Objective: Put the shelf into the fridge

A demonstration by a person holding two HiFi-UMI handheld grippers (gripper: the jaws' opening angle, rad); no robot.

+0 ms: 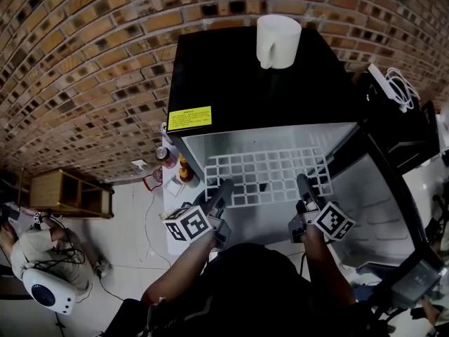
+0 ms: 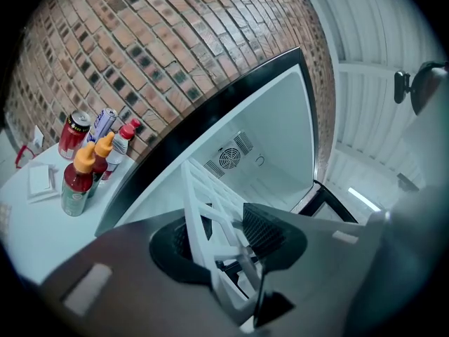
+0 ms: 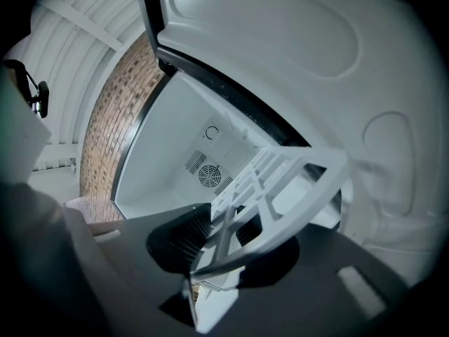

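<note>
My own arms and torso fill the bottom of the head view, hiding whatever lies under the shelf's (image 1: pixel 270 177) near edge. I can't tell whether its far edge rests on a ledge.

The shelf is a white plastic lattice of square openings. It sits about level in the middle of the frame and reaches into the mouth of the fridge (image 1: pixel 252 76).

The left gripper (image 1: pixel 223 188) has its ribbed black pads clamped on the front rail left of centre. The right gripper (image 1: pixel 303 186) is clamped on the rail near the rounded right corner.

The fridge top is glossy black, with a white cup (image 1: pixel 278 41) on it at top centre. The print on the yellow label (image 1: pixel 189 118) is too small to read. The cavity is smooth white, with a round fan grille (image 2: pixel 229 159) in the back wall.
</note>
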